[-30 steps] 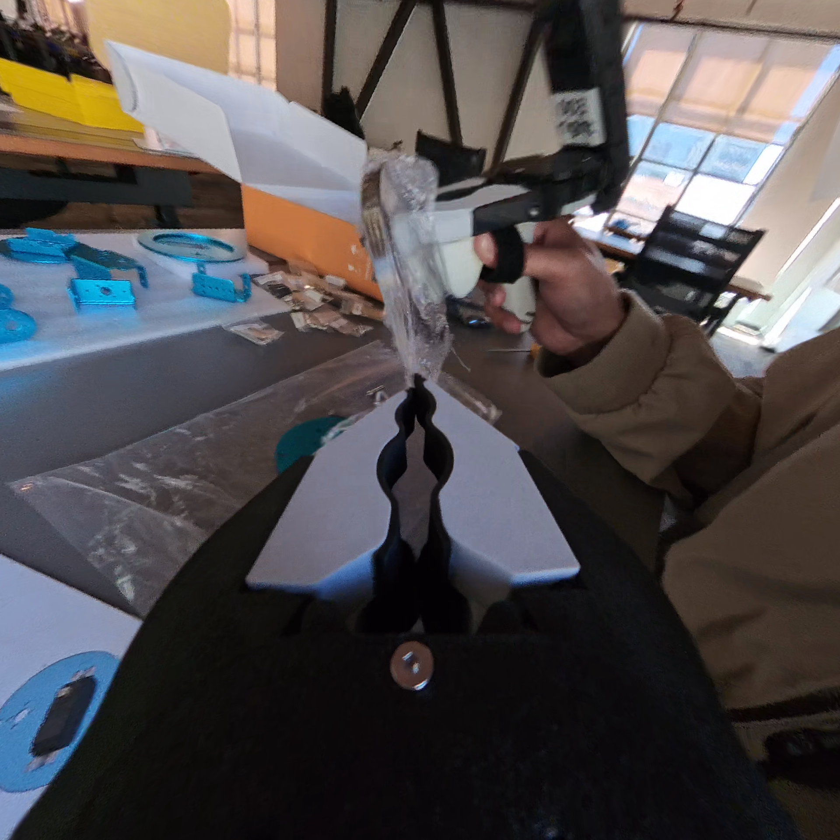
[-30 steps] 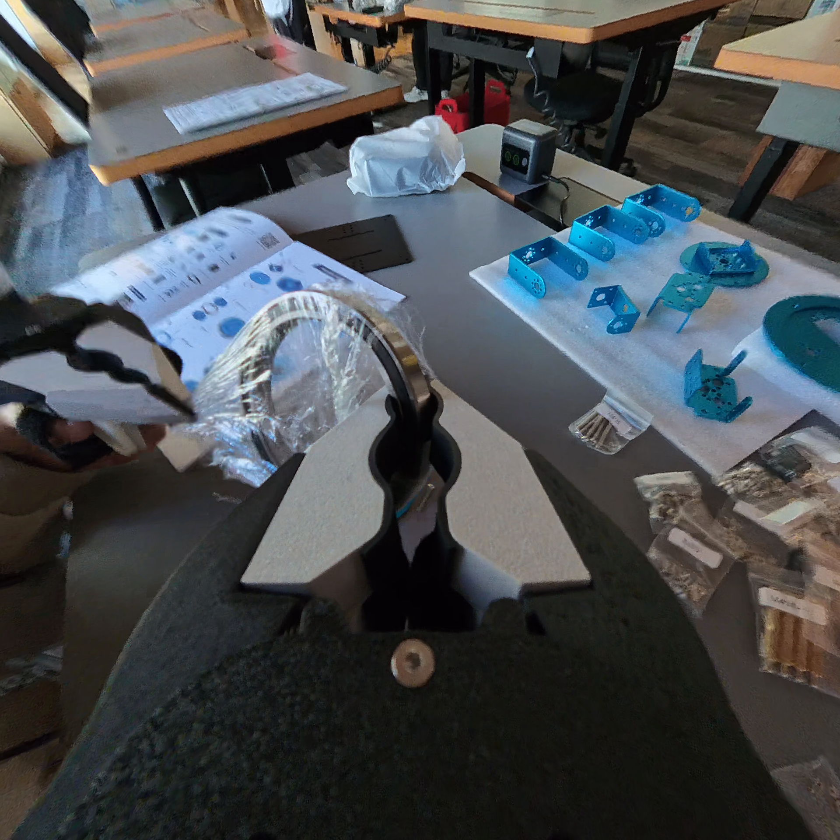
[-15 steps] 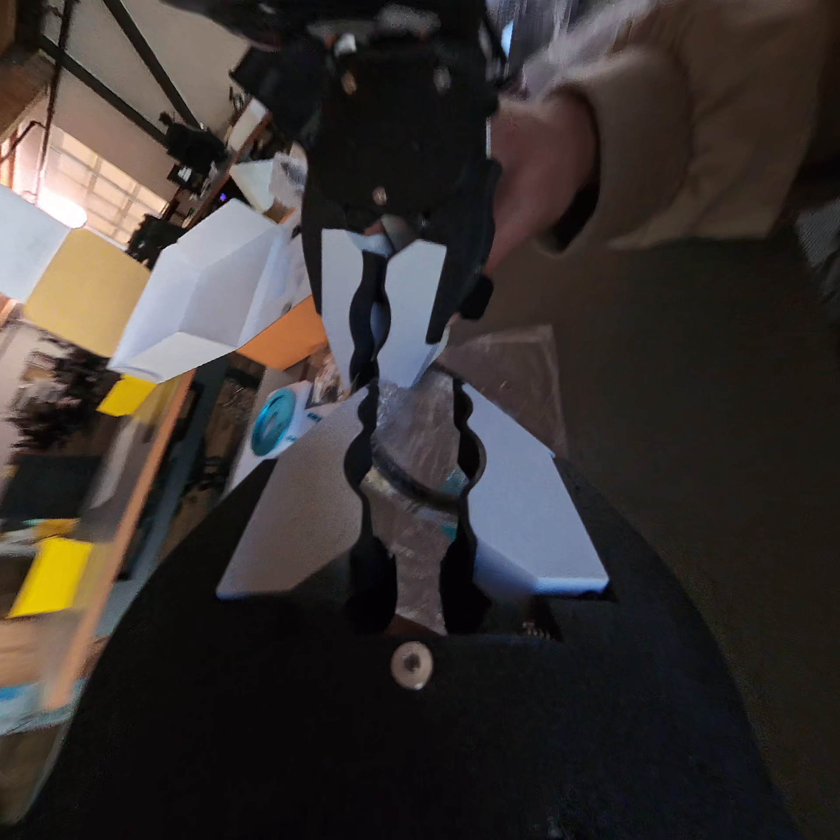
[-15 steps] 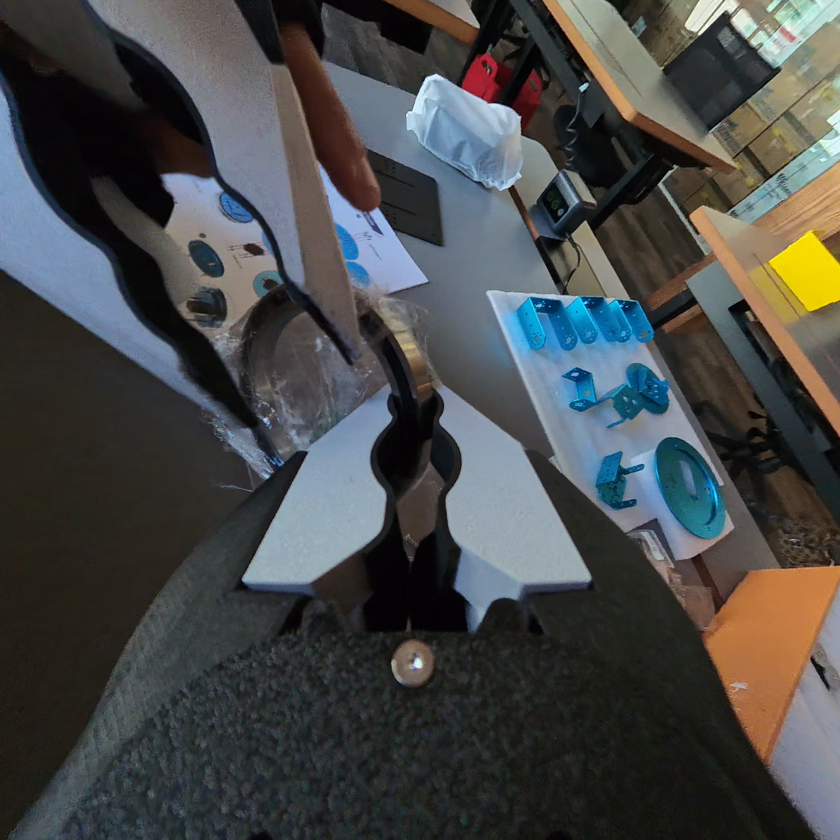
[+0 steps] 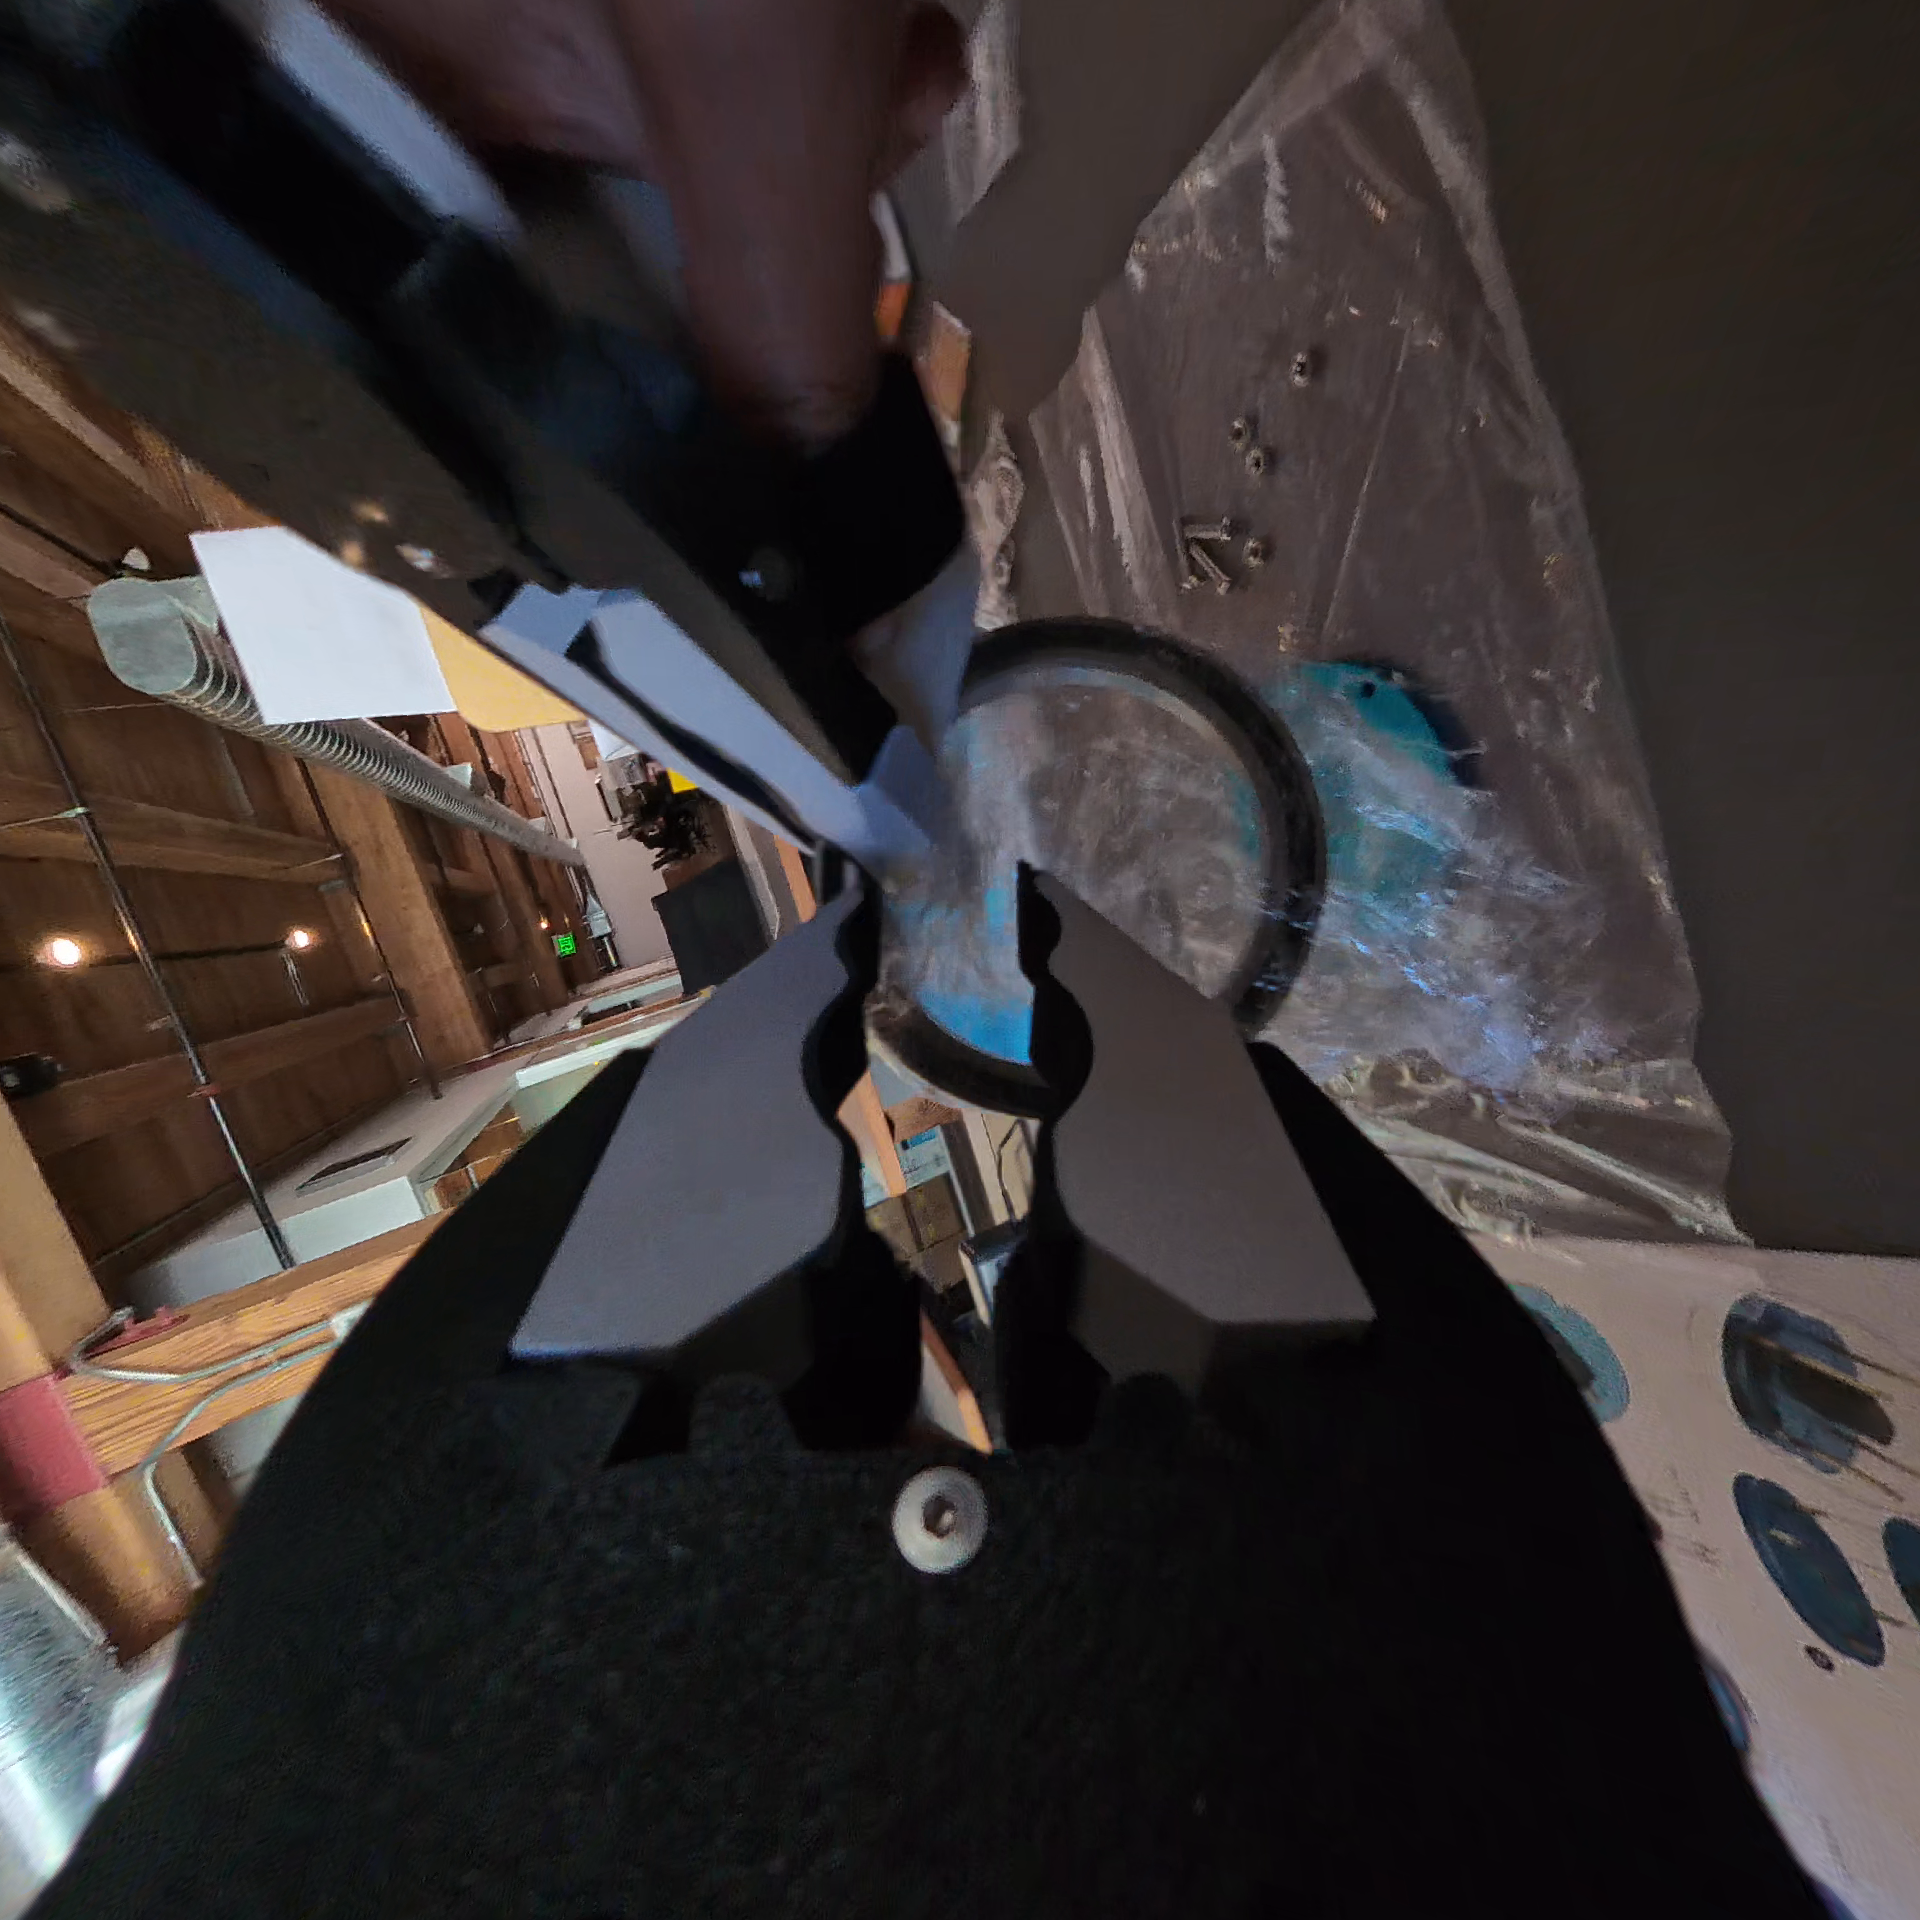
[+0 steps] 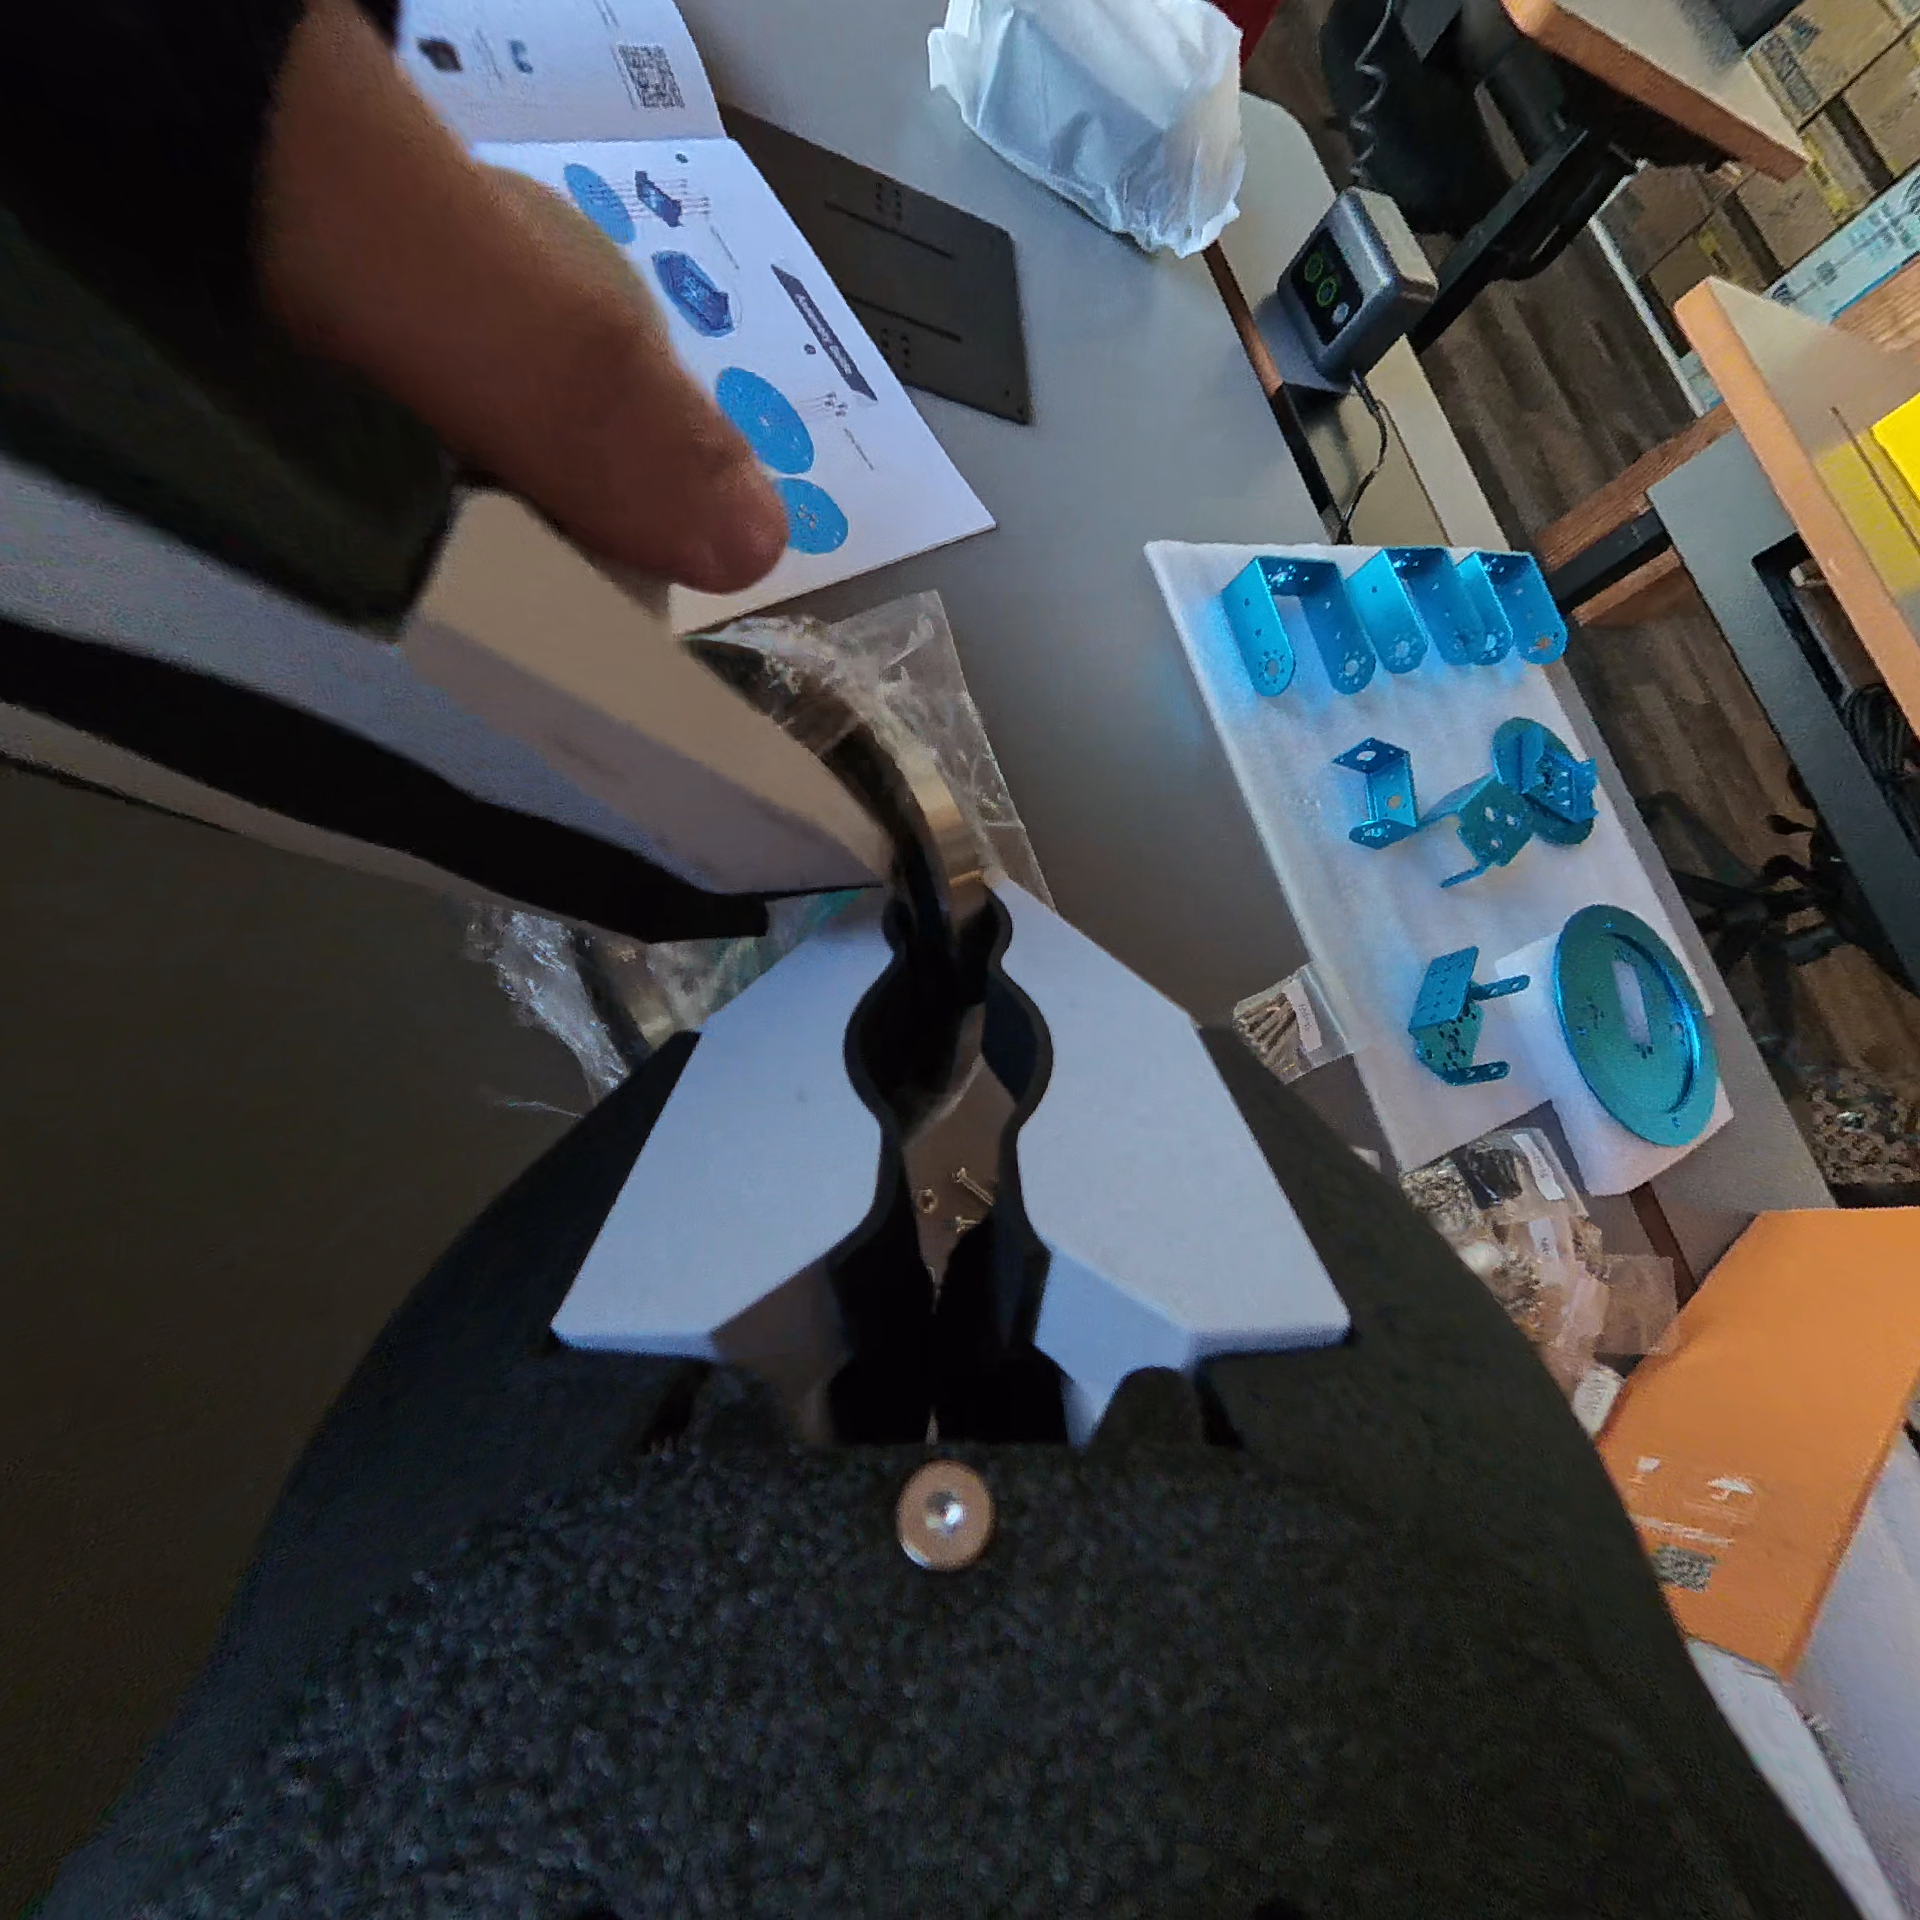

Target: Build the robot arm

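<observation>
Bare grey tabletop (image 6: 1091,436) open between the printed booklet (image 6: 831,416) and the white foam sheet (image 6: 1382,831) of blue metal brackets (image 6: 1392,618); beyond that, hemmed in by a black plate (image 6: 925,281), a crumpled white bag (image 6: 1101,94), small packets of hardware (image 6: 1507,1226) and an orange box (image 6: 1756,1413) at the near right edge. Right gripper (image 6: 940,914) pinched tight on the rim of a plastic-wrapped metal ring (image 6: 935,821), raised off the table. Left gripper (image 5: 940,894) spread apart, fingers (image 5: 1132,1091) straddling the ring's wrapped lower edge (image 5: 1132,821); contact unclear through blur. Clear plastic sheet (image 5: 1351,416) with loose screws (image 5: 1210,545) lying on the table past the ring. Close quarters: both tools crowded tip to tip around the ring.
</observation>
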Demonstrator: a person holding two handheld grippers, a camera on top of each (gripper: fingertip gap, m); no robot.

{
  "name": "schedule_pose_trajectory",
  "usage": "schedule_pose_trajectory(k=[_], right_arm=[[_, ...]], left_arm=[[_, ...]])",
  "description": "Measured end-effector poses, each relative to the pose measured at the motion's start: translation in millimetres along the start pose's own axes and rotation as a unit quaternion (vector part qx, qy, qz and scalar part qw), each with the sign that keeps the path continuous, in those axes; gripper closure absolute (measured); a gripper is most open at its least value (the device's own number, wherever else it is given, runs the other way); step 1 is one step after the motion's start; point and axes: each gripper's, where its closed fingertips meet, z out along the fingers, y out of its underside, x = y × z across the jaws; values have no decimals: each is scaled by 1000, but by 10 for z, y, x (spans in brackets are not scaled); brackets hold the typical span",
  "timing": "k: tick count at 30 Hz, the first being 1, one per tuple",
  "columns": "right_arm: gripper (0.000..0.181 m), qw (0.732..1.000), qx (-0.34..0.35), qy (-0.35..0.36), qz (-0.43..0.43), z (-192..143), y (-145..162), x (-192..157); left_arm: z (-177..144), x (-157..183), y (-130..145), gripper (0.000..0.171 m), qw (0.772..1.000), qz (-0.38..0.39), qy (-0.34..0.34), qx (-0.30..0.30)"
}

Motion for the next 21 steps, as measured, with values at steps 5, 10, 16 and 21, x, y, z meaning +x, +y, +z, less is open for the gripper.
schedule_pose_trajectory(k=[5, 10, 16, 21], right_arm=[[178, 1000, -2, -3, 3, -21, 33, 25], [177, 1000, -14, 7, -5, 24, 82, 37], [177, 994, 17, -67, 86, 11, 136, 32], [176, 987, 32, -114, 108, -1, 124, -69]], left_arm=[[132, 56, 23, 156, 1000, 6, -1, -15], [298, 135, 102, 171, 999, -17, 17, -30], [181, 144, 19, 171, 995, -91, 32, 26], [56, 192, 4, 171, 992, -105, 42, 52]])
